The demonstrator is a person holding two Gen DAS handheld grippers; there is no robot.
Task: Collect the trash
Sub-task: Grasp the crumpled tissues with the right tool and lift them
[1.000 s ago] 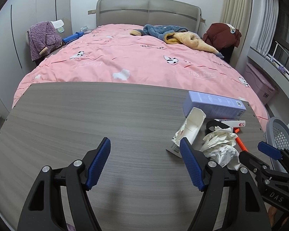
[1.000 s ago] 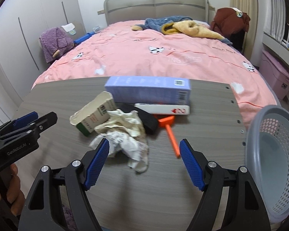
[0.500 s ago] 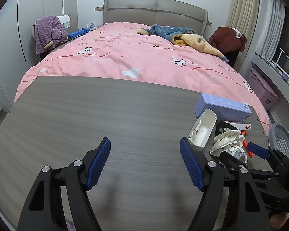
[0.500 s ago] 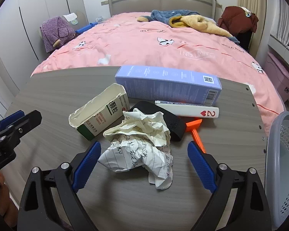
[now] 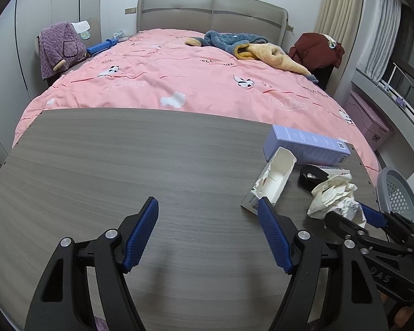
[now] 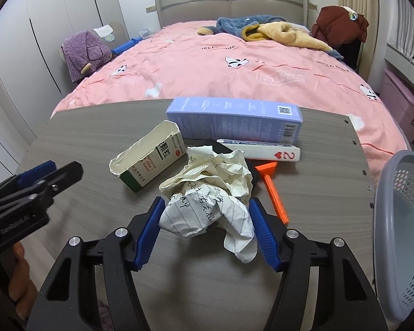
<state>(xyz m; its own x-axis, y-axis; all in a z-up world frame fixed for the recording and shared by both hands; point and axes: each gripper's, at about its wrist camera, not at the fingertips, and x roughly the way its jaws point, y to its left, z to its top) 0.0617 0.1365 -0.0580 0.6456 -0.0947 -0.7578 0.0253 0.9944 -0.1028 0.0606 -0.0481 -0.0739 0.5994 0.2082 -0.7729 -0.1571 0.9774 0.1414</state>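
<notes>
Light: even, soft indoor brightness, no glare.
Shadows: faint soft patches on the table (image 5: 124,165) beneath the left gripper (image 5: 207,237) and right gripper (image 6: 204,229).
Sharpness: clear, no motion blur.
Distortion: strong fisheye bending; dark vignette corners.

Home bedroom; bed (image 5: 179,82), wardrobe (image 6: 55,27), curtains (image 5: 334,5)

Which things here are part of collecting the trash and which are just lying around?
For the job:
crumpled paper, between the right hand-held gripper pads, whose jaws have just been closing
torn carton
grey basket

Probably just lying about:
purple box
orange scraper
clothes on the bed
</notes>
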